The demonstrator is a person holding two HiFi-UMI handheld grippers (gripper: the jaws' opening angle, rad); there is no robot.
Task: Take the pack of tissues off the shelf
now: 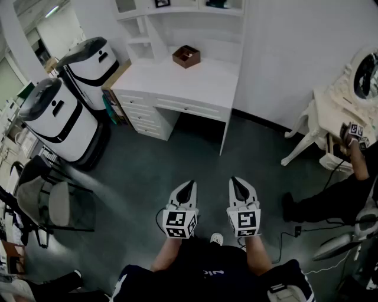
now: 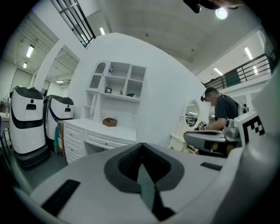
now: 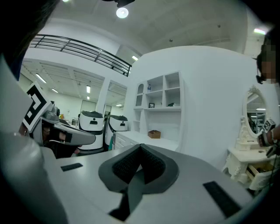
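Note:
A white desk (image 1: 195, 79) with a shelf unit (image 1: 177, 12) above it stands far ahead against the wall. On the shelves (image 2: 117, 83) sit a small dark item (image 2: 130, 94), a little frame (image 2: 108, 90) and a blue-topped thing (image 2: 111, 69); all are too small to tell which is the tissue pack. My left gripper (image 1: 190, 184) and right gripper (image 1: 234, 180) hang side by side over the dark floor, well short of the desk. Both point at it. In the left gripper view my left gripper (image 2: 141, 151) is shut and empty, and so is my right gripper (image 3: 141, 151) in the right gripper view.
A brown box (image 1: 186, 56) sits on the desk top. Two white robots (image 1: 71, 106) stand left of the desk, with a chair (image 1: 50, 203) nearer to me. At the right are a white vanity table (image 1: 339, 109), another person (image 1: 354, 177) and floor cables (image 1: 295, 236).

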